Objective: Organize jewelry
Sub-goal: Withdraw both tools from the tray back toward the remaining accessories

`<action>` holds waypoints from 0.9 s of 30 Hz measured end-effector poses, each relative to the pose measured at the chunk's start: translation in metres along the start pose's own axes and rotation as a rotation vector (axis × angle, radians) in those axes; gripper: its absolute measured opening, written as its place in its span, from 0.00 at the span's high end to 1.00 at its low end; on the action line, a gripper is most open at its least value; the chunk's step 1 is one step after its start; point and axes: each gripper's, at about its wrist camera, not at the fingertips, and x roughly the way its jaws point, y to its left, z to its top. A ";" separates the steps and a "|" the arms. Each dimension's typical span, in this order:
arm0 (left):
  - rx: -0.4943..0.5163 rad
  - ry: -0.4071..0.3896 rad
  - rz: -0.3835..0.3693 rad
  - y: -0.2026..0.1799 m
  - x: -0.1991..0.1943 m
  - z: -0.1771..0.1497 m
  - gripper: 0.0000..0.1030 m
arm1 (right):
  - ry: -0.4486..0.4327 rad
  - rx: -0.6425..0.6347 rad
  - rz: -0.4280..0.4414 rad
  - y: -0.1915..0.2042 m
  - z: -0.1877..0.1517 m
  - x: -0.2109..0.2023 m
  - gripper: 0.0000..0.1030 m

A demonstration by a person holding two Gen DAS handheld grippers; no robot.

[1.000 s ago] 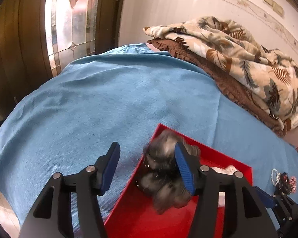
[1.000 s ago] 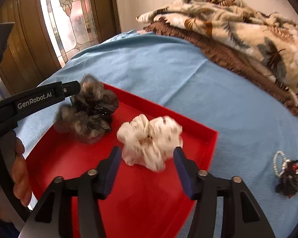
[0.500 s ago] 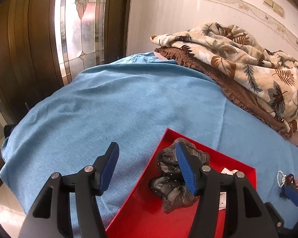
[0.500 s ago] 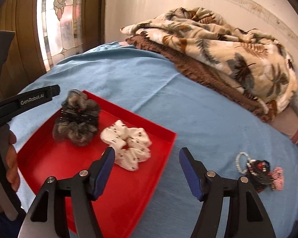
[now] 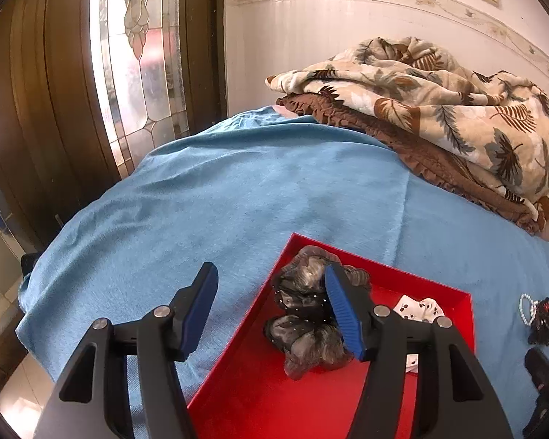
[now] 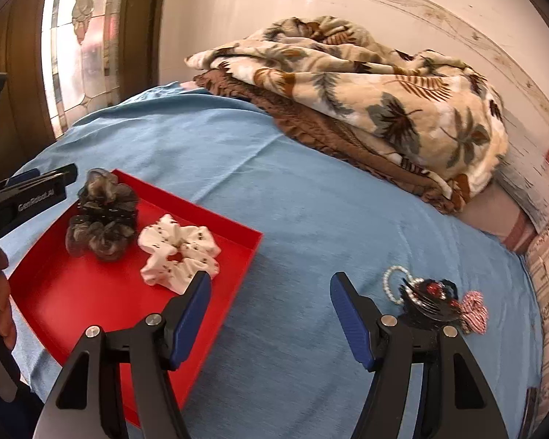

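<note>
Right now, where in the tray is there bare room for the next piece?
The red tray is bare across its near half, in front of the dark scrunchie and white scrunchie, which crowd its far side. The blue cover between the tray's right wall and the jewelry pile is bare for passing.

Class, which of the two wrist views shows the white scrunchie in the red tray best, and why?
The right wrist view: the white scrunchie lies whole and unobstructed in the red tray, beside the dark scrunchie. In the left wrist view, only a small part shows, hidden behind the left gripper.
</note>
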 end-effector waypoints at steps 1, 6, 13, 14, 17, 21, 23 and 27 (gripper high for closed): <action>0.003 0.000 0.000 -0.001 -0.001 -0.001 0.40 | 0.001 0.005 -0.004 -0.003 -0.001 -0.001 0.31; 0.011 0.002 0.001 -0.006 -0.002 -0.003 0.40 | 0.007 0.024 -0.026 -0.013 -0.005 -0.003 0.31; 0.028 0.001 0.000 -0.013 -0.004 -0.004 0.40 | 0.013 0.043 -0.045 -0.026 -0.010 -0.005 0.30; 0.032 0.000 0.001 -0.014 -0.004 -0.005 0.40 | 0.013 0.045 -0.047 -0.027 -0.011 -0.005 0.30; 0.042 -0.005 0.002 -0.018 -0.006 -0.005 0.40 | 0.015 0.051 -0.053 -0.031 -0.014 -0.006 0.30; 0.051 -0.010 -0.003 -0.025 -0.010 -0.007 0.40 | 0.013 0.058 -0.067 -0.039 -0.018 -0.009 0.30; 0.061 -0.015 -0.004 -0.030 -0.014 -0.009 0.40 | 0.013 0.062 -0.076 -0.046 -0.021 -0.010 0.30; 0.101 -0.037 -0.006 -0.047 -0.029 -0.015 0.40 | 0.013 0.074 -0.106 -0.061 -0.027 -0.013 0.30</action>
